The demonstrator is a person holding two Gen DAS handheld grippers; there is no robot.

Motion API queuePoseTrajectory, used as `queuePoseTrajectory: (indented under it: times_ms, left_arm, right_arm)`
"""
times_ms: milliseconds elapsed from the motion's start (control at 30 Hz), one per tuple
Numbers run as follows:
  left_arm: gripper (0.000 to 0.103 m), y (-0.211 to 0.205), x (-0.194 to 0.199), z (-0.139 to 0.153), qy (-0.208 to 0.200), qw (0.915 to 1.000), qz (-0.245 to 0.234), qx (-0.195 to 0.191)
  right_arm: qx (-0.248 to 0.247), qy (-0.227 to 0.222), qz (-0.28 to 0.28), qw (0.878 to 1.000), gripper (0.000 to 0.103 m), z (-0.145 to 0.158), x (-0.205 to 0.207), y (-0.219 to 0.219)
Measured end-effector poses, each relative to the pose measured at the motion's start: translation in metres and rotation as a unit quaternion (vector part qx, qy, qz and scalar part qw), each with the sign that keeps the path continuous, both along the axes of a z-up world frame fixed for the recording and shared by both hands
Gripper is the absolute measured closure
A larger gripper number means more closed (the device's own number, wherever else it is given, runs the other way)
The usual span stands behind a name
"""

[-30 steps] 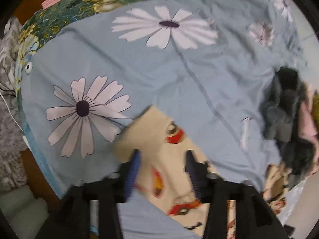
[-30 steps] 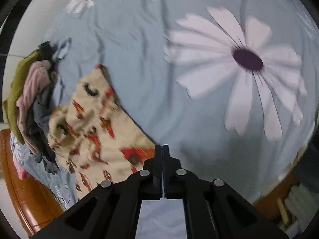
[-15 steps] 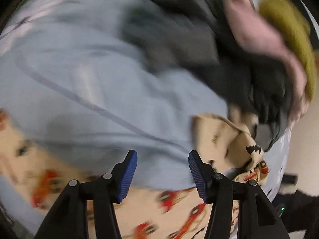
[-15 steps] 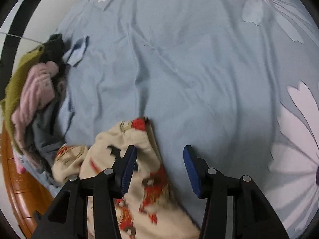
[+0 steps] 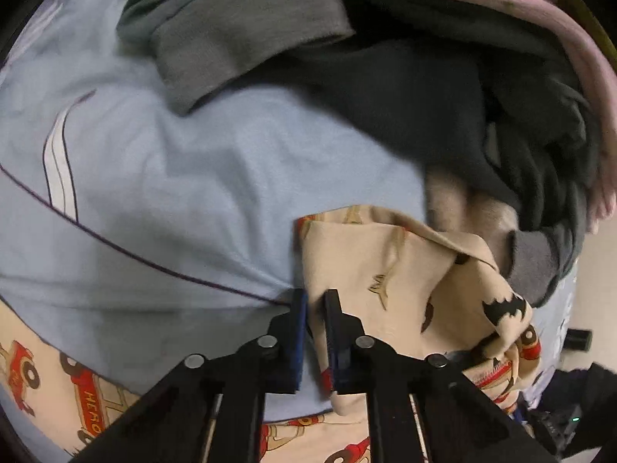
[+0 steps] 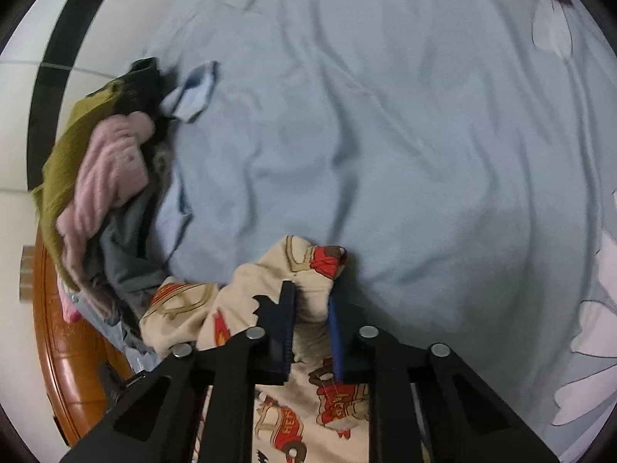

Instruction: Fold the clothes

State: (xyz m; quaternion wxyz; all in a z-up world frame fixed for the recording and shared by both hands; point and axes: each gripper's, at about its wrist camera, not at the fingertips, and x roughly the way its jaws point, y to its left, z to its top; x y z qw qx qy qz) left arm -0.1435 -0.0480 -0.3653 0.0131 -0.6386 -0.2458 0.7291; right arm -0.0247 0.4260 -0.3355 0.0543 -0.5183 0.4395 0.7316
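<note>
Cream garment (image 5: 389,270) with the red truck and bat print lies crumpled on the blue flowered bedsheet (image 6: 385,135), its far end running up against the heap of unfolded clothes (image 5: 443,88). You are at the gripping step. Your left tool (image 5: 315,301) is pressed together on a thin edge of the fabric. Your right tool (image 6: 310,301) is closing, with a bunched hem between its pads; it looks pinched already, though folds hide the contact. Next, you need to lift both held points, draw them apart until the cloth hangs flat, and carry it clear of the heap onto open sheet. Watch that the grey sweater (image 5: 246,38) does not drag along.
</note>
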Motion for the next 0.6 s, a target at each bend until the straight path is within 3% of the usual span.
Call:
queuePoseTrajectory:
  times_ms: [167,367,500,600]
  left_arm:
    - [0.099,0.006,-0.004,0.032,0.045,0.9986,-0.026,0.001]
    - [0.1,-0.057,0.004,0.099,0.124,0.9922,-0.008,0.001]
    - [0.1,-0.096,-0.009,0.088,0.102,0.9929,-0.009,-0.06]
    - [0.1,-0.124,-0.007,0.057,0.063,0.9944,0.002,-0.085]
  right_arm:
    - [0.017,0.04,-0.001,0.999,0.094,0.037,0.012,0.007]
    - [0.057,0.081,-0.023,0.995,0.095,0.083,0.04,0.023]
    - [0.069,0.033,-0.034,0.997,0.095,0.058,0.047,0.035]
    - [0.072,-0.015,-0.04,0.996,0.096,0.03,0.048,0.039]
